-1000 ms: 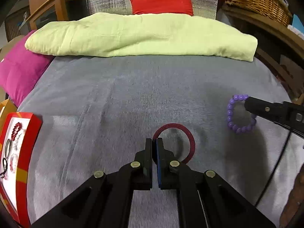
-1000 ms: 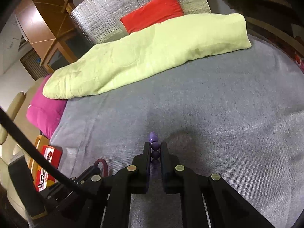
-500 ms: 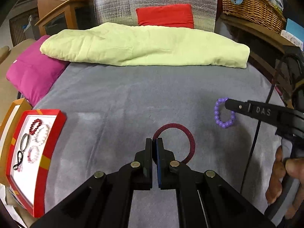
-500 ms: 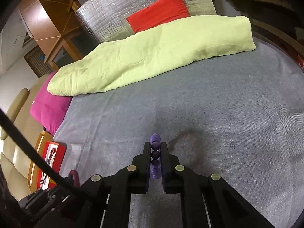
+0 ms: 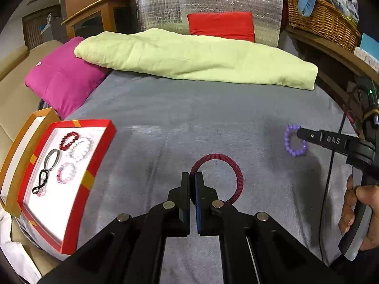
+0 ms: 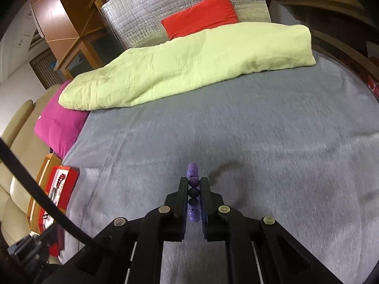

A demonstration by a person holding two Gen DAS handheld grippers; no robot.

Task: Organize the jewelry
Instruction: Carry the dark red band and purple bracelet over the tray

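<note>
My left gripper point(image 5: 192, 177) is shut on a dark red ribbed bangle point(image 5: 238, 175) and holds it above the grey bed cover point(image 5: 189, 118). My right gripper point(image 6: 194, 182) is shut on a purple bead bracelet point(image 6: 193, 189); it also shows in the left wrist view point(image 5: 293, 151), held off the cover at the right. A red tray with a white inside point(image 5: 71, 213) sits at the bed's left edge and holds several bracelets and rings; it also shows in the right wrist view point(image 6: 68, 175).
A folded light green blanket point(image 5: 189, 56) lies across the far end of the bed, with a magenta pillow point(image 5: 61, 82) at far left and a red cushion point(image 5: 220, 26) behind. A wicker basket point(image 5: 319, 21) stands on a shelf at right. An orange box lid point(image 5: 21, 146) lies left of the tray.
Both grippers have lifted and drawn back with their bracelets. The red tray has come further into the left wrist view. Both grips are unchanged.
</note>
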